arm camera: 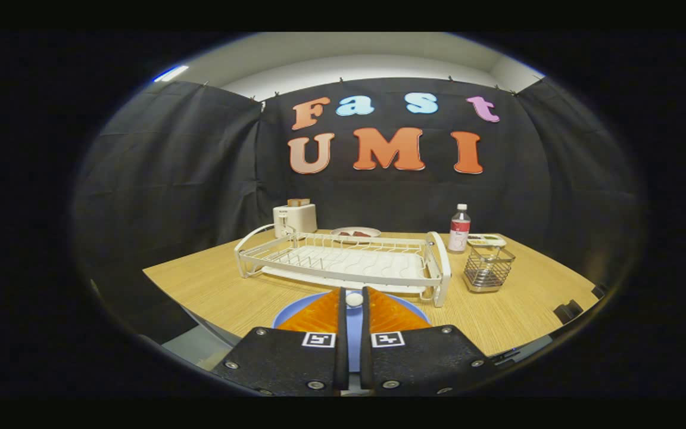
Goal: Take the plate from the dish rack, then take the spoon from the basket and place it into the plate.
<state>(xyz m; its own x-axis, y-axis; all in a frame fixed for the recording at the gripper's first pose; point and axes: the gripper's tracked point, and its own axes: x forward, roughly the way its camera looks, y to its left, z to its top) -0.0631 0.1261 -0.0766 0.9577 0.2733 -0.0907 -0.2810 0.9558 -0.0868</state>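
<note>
Fingers (353, 301) nipping spoon (354, 299) over plate (301, 307), plate mostly hidden.

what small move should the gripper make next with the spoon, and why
Probably lower a little and open. The gripper is nearly shut on a white spoon handle directly over the round blue plate, which lies on the wooden table in front of the empty white wire dish rack. The spoon seems ready to release.
</note>
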